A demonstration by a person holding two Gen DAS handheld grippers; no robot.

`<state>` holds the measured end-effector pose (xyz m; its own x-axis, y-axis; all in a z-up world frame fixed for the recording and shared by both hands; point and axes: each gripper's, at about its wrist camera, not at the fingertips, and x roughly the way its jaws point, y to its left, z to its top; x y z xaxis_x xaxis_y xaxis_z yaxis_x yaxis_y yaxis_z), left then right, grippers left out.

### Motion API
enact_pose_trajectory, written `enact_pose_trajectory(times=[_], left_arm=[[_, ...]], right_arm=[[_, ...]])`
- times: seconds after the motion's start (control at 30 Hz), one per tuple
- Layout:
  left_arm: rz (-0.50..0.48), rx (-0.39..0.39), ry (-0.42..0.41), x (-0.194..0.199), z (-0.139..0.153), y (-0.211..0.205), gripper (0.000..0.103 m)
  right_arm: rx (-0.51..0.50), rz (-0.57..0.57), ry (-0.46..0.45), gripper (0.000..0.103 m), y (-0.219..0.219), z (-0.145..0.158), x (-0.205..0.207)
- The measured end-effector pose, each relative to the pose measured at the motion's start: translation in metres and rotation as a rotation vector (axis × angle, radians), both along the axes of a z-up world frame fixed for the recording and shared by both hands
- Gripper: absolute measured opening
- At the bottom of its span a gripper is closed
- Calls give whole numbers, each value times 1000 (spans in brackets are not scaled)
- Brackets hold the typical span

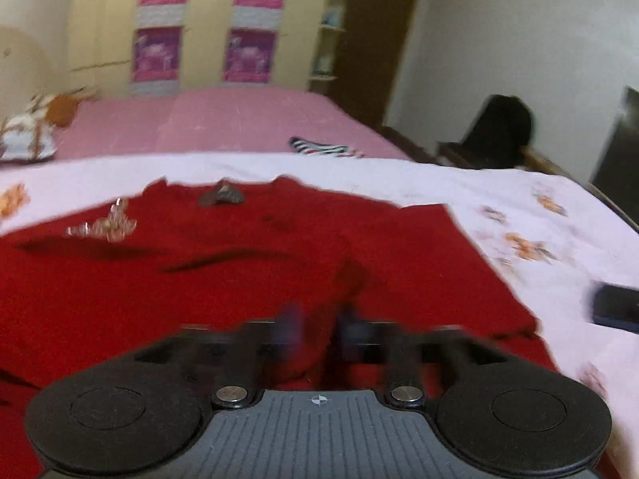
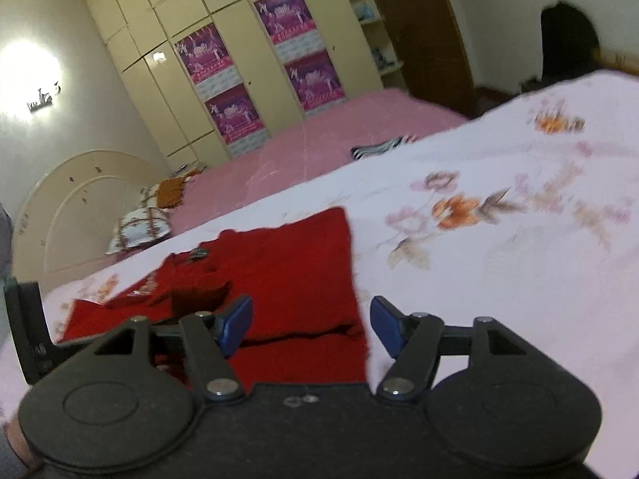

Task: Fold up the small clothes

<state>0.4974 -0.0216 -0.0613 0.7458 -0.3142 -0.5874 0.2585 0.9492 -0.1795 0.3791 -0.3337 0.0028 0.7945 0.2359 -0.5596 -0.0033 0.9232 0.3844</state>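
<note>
A red garment [image 1: 247, 275] with small shiny decorations lies spread on a white floral sheet [image 1: 519, 207]. My left gripper [image 1: 319, 327] is low over its near part, fingers close together with a ridge of red cloth pinched between them; the view is blurred. In the right wrist view the garment [image 2: 295, 279] lies partly folded, its right edge running between my fingers. My right gripper [image 2: 311, 325] is open, blue pads wide apart, just above the garment's near right edge, holding nothing.
A pink bedspread [image 1: 223, 119] lies beyond the sheet, with a striped cloth [image 1: 323, 147] and pillows [image 1: 28, 135] on it. A dark flat object [image 1: 617, 307] sits on the sheet at right. Wardrobes with pink posters [image 2: 239, 80] stand behind.
</note>
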Motion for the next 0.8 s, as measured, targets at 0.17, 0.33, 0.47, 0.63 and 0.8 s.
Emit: enact_pose_trajectory(times=[0.17,0.33,0.47,0.63,0.8], left_arm=[[195,33,-112,-64,27,75,78],[403,133,-26,-90,8,171,78],[425,144,12,-84,-9,197,78],[404,131,22,-77,-21,202,74],[381,148,32,-61,-43,185,73]], right_arm=[[263,83,52,67,19,-16,27],[333,107,152,66,55,-44,70],[405,77,206,64,67,-59,92],[396,81,224,58,84,-55,92],[467,58,251,57,84,-60,83]])
